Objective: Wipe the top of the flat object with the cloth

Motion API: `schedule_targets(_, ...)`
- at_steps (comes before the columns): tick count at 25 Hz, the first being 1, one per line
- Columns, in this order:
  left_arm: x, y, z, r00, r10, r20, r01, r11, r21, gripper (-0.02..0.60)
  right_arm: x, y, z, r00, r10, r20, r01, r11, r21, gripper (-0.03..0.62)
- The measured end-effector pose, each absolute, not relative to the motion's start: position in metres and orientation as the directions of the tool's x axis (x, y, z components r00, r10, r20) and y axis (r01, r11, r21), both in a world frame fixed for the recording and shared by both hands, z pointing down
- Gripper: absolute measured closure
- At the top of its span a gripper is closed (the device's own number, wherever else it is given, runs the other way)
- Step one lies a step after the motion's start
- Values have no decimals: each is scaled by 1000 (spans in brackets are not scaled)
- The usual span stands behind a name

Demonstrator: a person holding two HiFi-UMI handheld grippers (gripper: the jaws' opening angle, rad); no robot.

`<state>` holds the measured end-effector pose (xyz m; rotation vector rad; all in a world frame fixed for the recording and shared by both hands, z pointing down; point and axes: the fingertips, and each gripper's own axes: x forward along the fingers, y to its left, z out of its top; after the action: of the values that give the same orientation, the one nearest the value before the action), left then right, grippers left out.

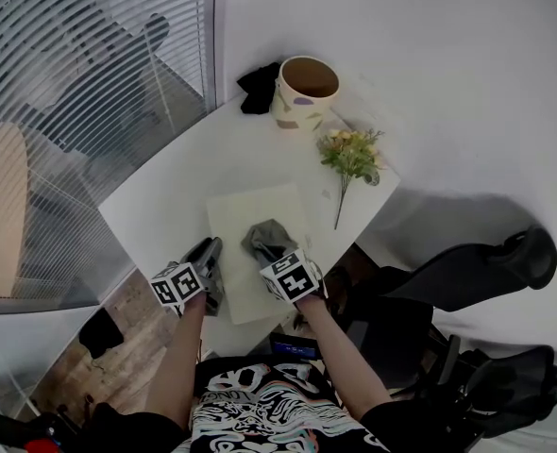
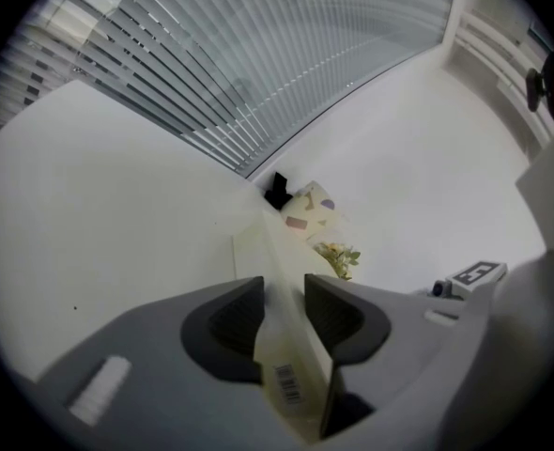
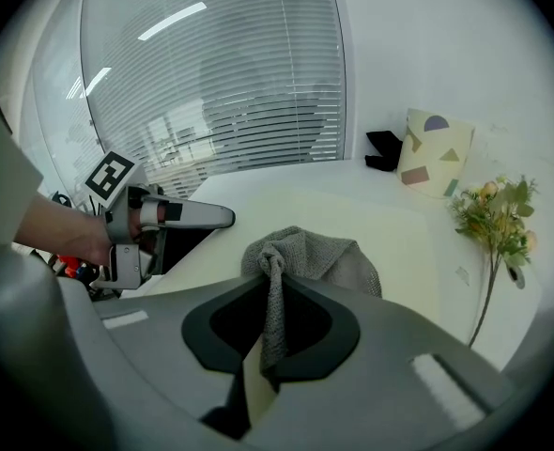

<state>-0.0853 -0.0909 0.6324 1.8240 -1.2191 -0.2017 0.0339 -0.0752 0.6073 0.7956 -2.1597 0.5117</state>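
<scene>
Cloth (image 3: 307,252), a fold clenched in the jaws of the right gripper (image 3: 273,294), lay on the flat object (image 1: 255,217); the left gripper (image 2: 283,301) clamped that object's edge, its near end cut off; the white table (image 1: 165,201) stood beside blinds (image 1: 80,55)

Coarse grey knit cloth (image 3: 307,256); smooth matt cream board (image 1: 250,217); matt white table (image 1: 179,189).
</scene>
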Motion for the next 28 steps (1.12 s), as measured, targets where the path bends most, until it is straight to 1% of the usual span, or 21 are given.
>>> schedule_targets(28,-85,-94,631,489,-812,319,-666,-111,738,393,48,-25,609,-536,-369,759,-686,714,-137,580)
